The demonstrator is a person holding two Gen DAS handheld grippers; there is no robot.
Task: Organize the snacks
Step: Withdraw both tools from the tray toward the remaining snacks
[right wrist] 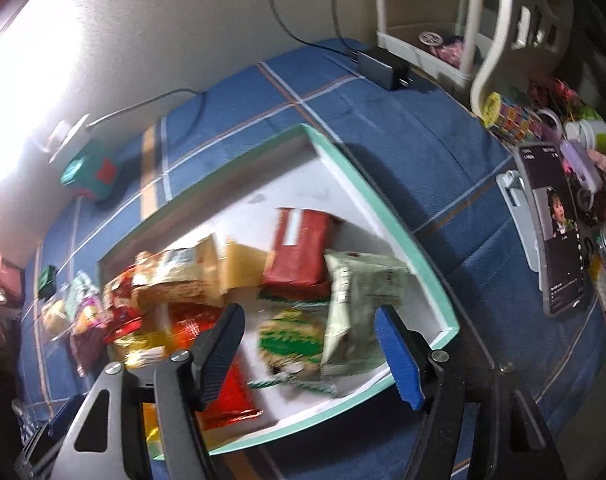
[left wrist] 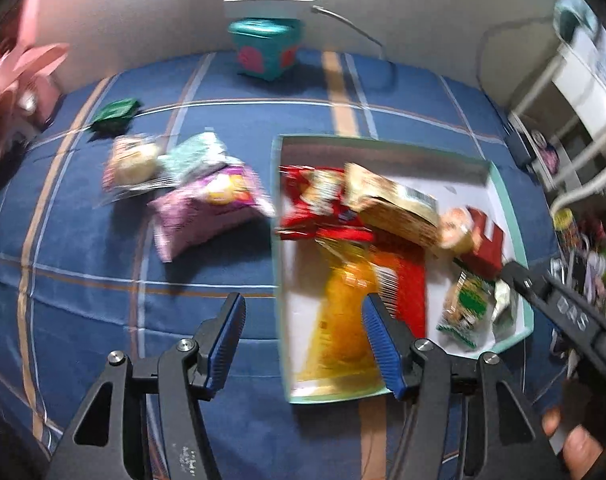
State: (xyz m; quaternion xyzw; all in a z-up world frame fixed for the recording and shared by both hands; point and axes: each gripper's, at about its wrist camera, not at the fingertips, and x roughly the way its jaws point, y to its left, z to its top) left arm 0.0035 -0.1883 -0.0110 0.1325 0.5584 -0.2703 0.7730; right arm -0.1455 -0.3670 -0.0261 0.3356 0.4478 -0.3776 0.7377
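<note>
- Two grippers hang above the blue plaid surface (left wrist: 231, 240); your left gripper (left wrist: 303, 340) has its fingers spread with nothing between them, straddling the near-left wall of the teal-rimmed box (left wrist: 517, 216).
- Your right gripper (right wrist: 311, 350) is also spread and empty, above the green snack packets (right wrist: 331, 320) in the box's near corner.
- Inside the box lie a yellow bag (left wrist: 339, 320), red bags (left wrist: 319, 204) and a tan packet (left wrist: 399, 204).
- Outside, left of the box, you have a purple bag (left wrist: 203, 208), a pale green packet (left wrist: 195, 154), a clear-wrapped snack (left wrist: 133, 164) and a dark green packet (left wrist: 115, 112).
- A phone (right wrist: 559, 224) stands on the right.
</note>
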